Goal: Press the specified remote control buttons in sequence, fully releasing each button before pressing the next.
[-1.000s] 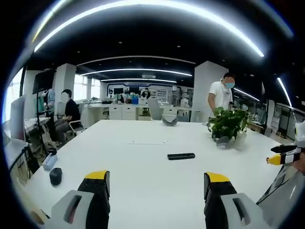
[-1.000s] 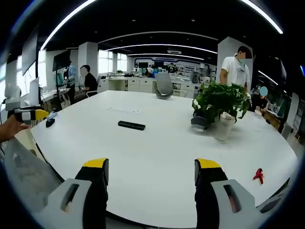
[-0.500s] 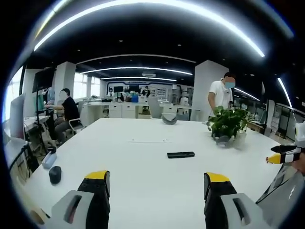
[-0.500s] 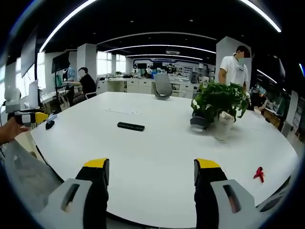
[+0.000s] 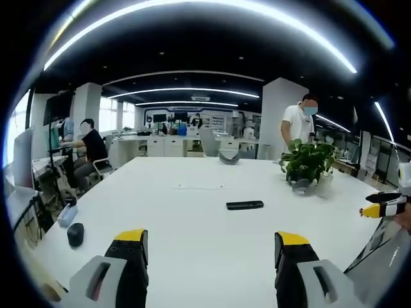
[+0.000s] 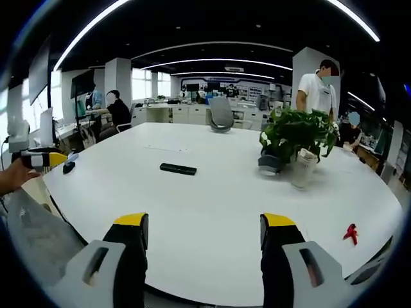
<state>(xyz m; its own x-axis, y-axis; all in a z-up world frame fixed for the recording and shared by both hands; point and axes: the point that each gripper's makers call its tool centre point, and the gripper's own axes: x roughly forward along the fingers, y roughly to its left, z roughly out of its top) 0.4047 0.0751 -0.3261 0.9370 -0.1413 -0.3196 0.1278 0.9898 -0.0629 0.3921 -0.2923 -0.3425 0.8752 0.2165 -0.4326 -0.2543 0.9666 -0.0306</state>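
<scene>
A slim black remote control [image 5: 244, 205] [image 6: 178, 169] lies flat near the middle of the big white table [image 5: 192, 218] [image 6: 212, 205]. My left gripper [image 5: 213, 247] is open, its yellow-tipped jaws wide apart above the table's near edge, well short of the remote. My right gripper [image 6: 203, 232] is open too, held over the near side with nothing between its jaws. The right gripper's yellow tip [image 5: 379, 209] comes in at the right of the left gripper view. The left gripper [image 6: 35, 157], held by a hand, shows at the left of the right gripper view.
A potted green plant [image 5: 307, 165] [image 6: 294, 138] with a white cup [image 6: 303, 168] stands to the right of the remote. A dark mouse-like object [image 5: 75, 235] and a small bottle [image 5: 66, 215] sit at the table's left edge. A small red object [image 6: 350, 235] lies near the right edge. People stand and sit behind.
</scene>
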